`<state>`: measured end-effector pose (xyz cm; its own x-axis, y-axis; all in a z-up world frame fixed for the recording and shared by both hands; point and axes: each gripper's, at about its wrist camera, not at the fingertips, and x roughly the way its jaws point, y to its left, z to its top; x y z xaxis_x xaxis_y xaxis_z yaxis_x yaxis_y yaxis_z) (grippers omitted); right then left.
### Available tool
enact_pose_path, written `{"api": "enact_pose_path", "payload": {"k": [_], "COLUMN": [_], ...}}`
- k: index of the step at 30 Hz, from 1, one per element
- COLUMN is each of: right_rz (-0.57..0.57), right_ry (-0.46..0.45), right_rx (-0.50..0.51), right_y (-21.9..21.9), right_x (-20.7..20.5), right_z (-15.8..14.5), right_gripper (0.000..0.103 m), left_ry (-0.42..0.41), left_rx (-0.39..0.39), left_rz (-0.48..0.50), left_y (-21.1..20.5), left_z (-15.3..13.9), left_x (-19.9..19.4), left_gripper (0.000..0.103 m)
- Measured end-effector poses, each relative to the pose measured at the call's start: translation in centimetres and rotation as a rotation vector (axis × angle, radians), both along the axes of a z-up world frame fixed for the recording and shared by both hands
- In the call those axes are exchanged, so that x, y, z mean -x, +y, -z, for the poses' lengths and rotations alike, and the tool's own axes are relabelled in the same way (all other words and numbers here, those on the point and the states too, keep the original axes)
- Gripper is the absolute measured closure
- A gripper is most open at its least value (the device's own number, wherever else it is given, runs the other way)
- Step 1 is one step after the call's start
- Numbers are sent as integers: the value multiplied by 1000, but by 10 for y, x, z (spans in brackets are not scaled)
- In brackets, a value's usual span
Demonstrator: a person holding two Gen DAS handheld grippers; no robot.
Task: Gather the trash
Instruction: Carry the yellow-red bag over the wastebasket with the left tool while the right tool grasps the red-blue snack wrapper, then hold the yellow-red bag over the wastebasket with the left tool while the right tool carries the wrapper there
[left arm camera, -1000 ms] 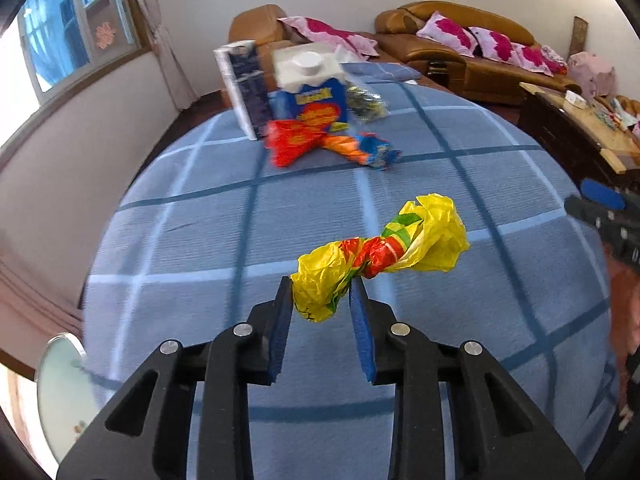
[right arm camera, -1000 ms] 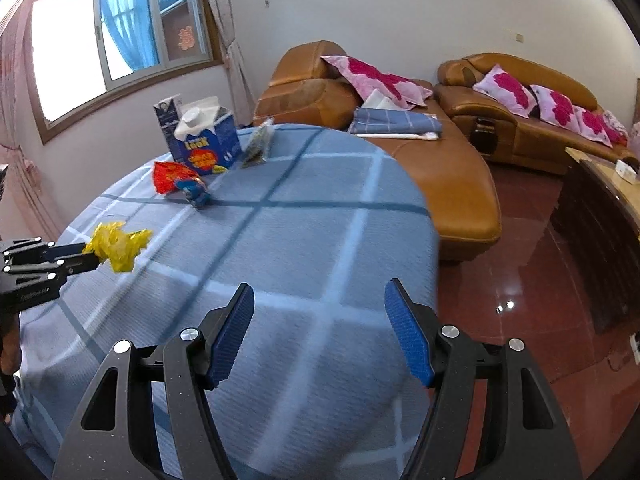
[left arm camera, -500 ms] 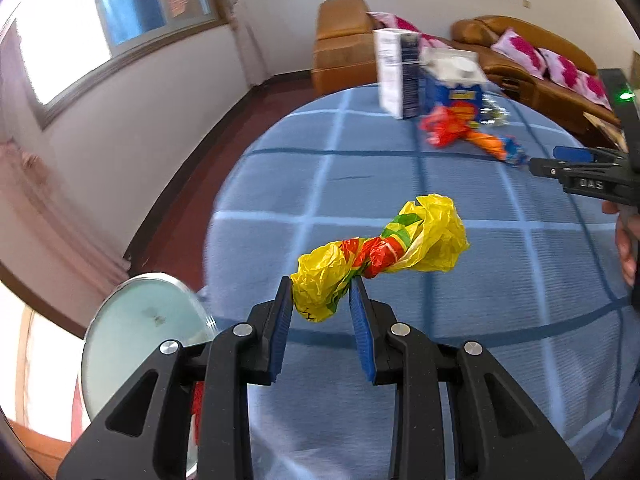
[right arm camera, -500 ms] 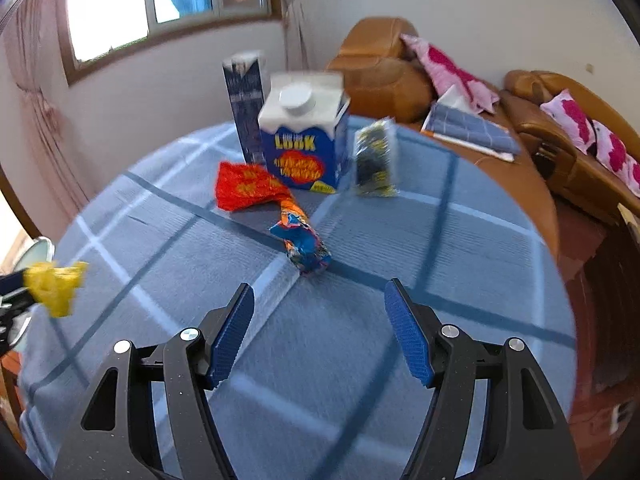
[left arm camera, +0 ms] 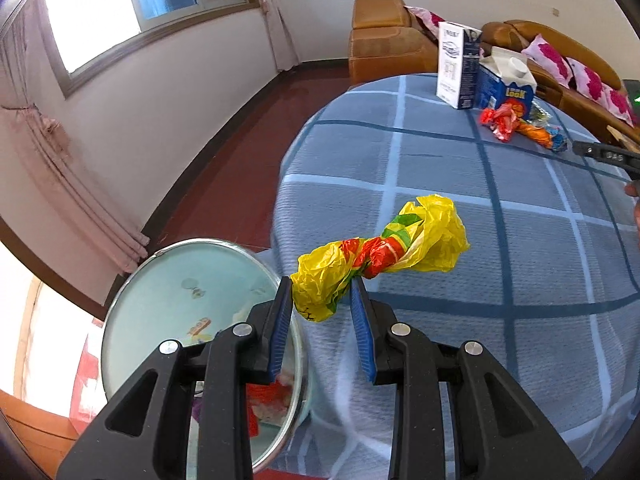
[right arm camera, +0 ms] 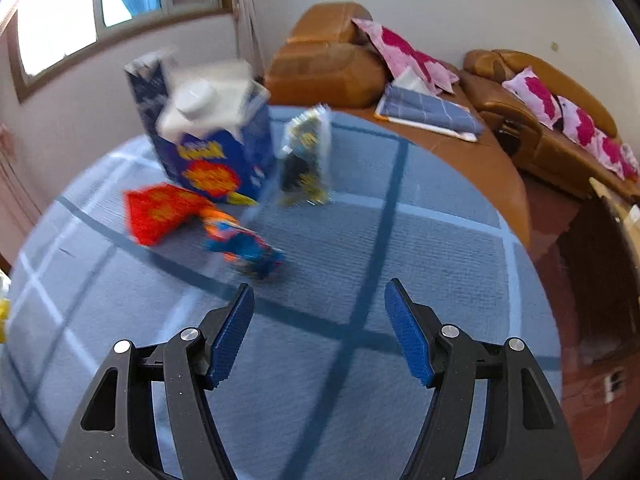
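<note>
My left gripper (left arm camera: 322, 294) is shut on the end of a crumpled yellow wrapper (left arm camera: 384, 250) with red and green print, held above the edge of the blue checked table (left arm camera: 520, 216). Just left of it and below stands a bin with a round glass lid (left arm camera: 184, 300). My right gripper (right arm camera: 320, 304) is open, with nothing between its fingers, over the table. Ahead of it lie a twisted orange-blue wrapper (right arm camera: 244, 246), a red wrapper (right arm camera: 158, 212), a blue milk carton (right arm camera: 212, 148), a dark carton (right arm camera: 146, 84) and a clear snack packet (right arm camera: 306, 160). The right gripper's tip (left arm camera: 604, 156) shows at the right of the left view.
Brown leather sofas (right arm camera: 332, 60) with pink cushions stand beyond the table. A dark wooden cabinet (right arm camera: 600, 264) is at the right. Red tiled floor (left arm camera: 240, 172) lies left of the table, with a window wall and pink curtain (left arm camera: 68, 184) beyond.
My left gripper has carried the yellow wrapper leftwards, off the table's middle to beside the bin. My right gripper has swung left and closer to the wrappers and cartons.
</note>
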<state>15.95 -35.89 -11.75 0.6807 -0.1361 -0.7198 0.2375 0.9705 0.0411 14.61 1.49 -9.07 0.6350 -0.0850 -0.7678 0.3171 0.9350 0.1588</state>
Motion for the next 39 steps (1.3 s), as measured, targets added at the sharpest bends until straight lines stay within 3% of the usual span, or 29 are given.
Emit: {"api": "enact_pose_path", "payload": {"k": [5,11,12,14,16,19,27,39], "right_rz": [24,125,129,114,85,59,-12,-145], "right_ry": [-64,-35,-29,-6,3,-9,-60,-105], "right_rx": [-48,-135,-149,-174,-179,-164,-163,-177], "right_y": [13,2,1,-1,1,4,19,81], "right_x": [-7,-30,-32,-35,-35,-32,-12,-6], "right_z": [-13,3,6,13,15,12,-4,-31], "right_gripper": [36,37,40,65,80,87,90,90], "left_ry": [-8,5,7,7,7,6,5,-27], "left_rx": [8,15,16,13,11,7,-23,-98], "left_rz": [-33,-61,-62,-65,-70,-83,-113,-189], "left_y": [17,30,32,35,38,42,60,94], "left_z": [-5,-1,0,0,0,-1,-1,-4], "left_x": [-1,-3,-3,-3,-3,-5,2,23], "left_gripper": [73,73,73,73,73,73,73,73]}}
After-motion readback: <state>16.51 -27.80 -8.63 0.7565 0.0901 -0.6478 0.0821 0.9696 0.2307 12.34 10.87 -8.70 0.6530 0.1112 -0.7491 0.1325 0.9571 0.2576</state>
